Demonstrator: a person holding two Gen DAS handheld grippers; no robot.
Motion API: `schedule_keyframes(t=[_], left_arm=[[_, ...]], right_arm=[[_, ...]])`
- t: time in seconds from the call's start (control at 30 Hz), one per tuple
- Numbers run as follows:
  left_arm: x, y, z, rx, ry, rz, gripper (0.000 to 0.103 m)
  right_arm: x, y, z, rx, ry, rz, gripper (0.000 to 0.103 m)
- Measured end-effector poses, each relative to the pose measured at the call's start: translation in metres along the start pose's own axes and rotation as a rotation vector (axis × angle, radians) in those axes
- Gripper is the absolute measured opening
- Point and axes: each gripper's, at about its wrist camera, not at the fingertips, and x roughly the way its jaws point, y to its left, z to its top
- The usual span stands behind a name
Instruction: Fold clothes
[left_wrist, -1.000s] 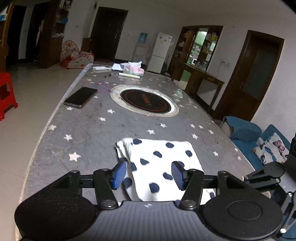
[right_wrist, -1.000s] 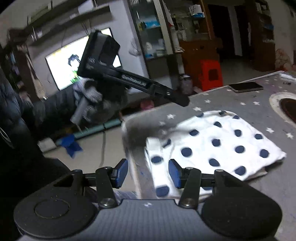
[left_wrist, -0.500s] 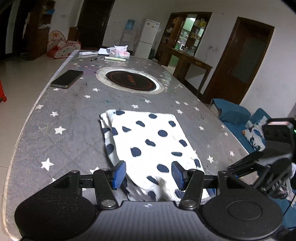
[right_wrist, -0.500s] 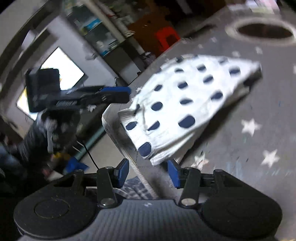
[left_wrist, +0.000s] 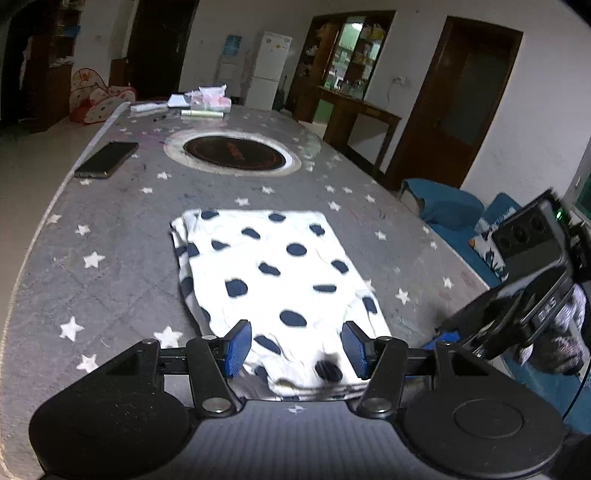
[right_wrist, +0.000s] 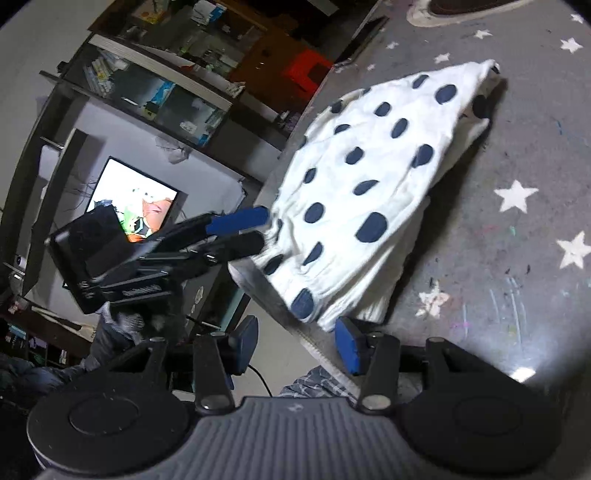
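garment: a white cloth with dark blue dots (left_wrist: 273, 273) lies folded in layers on the grey star-patterned table (left_wrist: 110, 236), its near end hanging at the table's near edge.
landmark: every place below is given from the cloth.
left gripper (left_wrist: 295, 349): blue fingers spread wide, nothing between them that is pinched; they straddle the cloth's near end from just above, one finger towards each near corner.
right gripper (right_wrist: 295, 345): fingers also wide apart and empty; it sits just off the cloth's near right corner, where stacked layers (right_wrist: 354, 310) show at the table edge, one finger over the table and the other out past the edge.
seen across: in the right wrist view the left gripper (right_wrist: 240, 230) shows from the side at the cloth's near left end; whether it touches the fabric cannot be told.
step in hand: judged to be lining up both grippers on the near hem for another fold away from the person.
how to do it well: bring each gripper to its own corner, slide the lower finger under all the layers, not only the top one, then close firmly; lift both corners level and together so the stack does not skew.
risk: the layered edge may split, leaving lower layers behind on the table.
other things: a phone (left_wrist: 107, 158) lies well beyond the cloth to the left, a round black plate set in the table (left_wrist: 234, 151) well beyond its far edge, papers and a pen (left_wrist: 199, 105) further still.
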Motion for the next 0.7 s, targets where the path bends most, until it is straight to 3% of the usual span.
schedule_keyframes(t=[0.27,0.4,0.6,0.7], left_arm=[[0.001,0.004,-0.007,0.007,0.014,0.016,0.058],[0.002,0.002,-0.009,0.031,0.018,0.037,0.058],[-0.013,0.003,-0.011,0.018,-0.02,0.05,0.058],[-0.02,0.005,-0.011,-0.01,-0.037,0.063,0.058]], right_arm=[[0.009,0.001,0.002,0.0,-0.02,-0.032,0.045],[-0.003,0.004,0.004,-0.017,-0.07,-0.019,0.045],[-0.009,0.03,0.009,-0.276,-0.124,-0.281,0.045],[-0.017,0.021,0.015,-0.225,-0.163,-0.305,0.045]])
